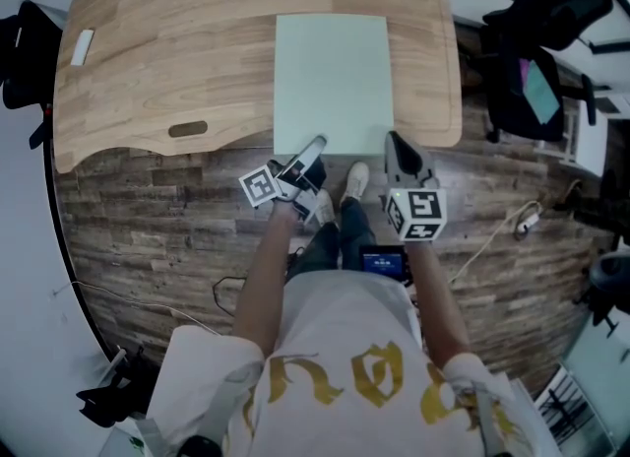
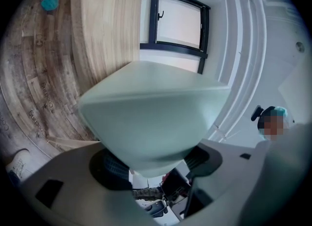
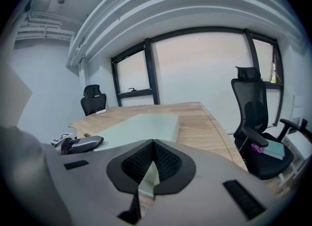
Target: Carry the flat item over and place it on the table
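The pale green board [image 1: 333,76] lies flat at the tabletop's [image 1: 167,61] near edge. The left gripper [image 1: 315,144] has its jaws spread wide and clamped on the board's near left corner. The right gripper [image 1: 393,139] sits at the near right corner, jaws together and empty.

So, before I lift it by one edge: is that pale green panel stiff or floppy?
Probably stiff: the pale green panel lies flat on the wooden table, edges straight, no sag. Its thick side edge suggests foam-like board, likely light for its size. The left gripper and right gripper pinch only its near corners, so the far end might flex.
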Motion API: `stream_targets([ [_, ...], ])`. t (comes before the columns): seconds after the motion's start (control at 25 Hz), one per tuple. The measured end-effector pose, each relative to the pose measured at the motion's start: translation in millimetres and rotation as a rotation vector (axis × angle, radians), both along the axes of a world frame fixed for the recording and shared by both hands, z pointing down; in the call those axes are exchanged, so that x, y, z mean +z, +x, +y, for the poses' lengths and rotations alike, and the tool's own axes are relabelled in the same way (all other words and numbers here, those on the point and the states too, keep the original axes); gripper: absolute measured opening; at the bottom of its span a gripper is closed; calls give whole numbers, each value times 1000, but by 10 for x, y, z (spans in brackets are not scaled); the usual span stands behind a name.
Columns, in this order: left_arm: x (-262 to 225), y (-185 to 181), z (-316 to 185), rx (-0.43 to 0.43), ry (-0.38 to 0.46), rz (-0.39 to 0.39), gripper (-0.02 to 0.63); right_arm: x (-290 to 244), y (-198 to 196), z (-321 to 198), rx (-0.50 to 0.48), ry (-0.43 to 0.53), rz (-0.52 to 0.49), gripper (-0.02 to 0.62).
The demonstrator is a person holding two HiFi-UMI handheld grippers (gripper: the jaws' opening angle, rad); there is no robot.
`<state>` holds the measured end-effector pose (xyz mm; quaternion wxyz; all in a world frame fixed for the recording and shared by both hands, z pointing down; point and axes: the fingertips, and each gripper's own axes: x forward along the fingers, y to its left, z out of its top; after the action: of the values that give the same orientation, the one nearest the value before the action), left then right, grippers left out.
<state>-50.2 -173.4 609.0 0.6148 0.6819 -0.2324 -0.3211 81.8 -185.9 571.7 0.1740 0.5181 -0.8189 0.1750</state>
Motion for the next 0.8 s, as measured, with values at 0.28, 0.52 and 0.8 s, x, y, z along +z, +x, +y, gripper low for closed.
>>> stream_targets([
  [0.28,77,-16,-3,-20,-8,24,307,98,-52,7,-42,-11,23,-3],
  [0.52,153,-95,-9,-54,-14,46,307,188,-87,21,-58,-21,33,-3],
  [0.8,268,-136,-9,-104,-40,67,307,259,-181,-3,-76,-26,47,-3],
])
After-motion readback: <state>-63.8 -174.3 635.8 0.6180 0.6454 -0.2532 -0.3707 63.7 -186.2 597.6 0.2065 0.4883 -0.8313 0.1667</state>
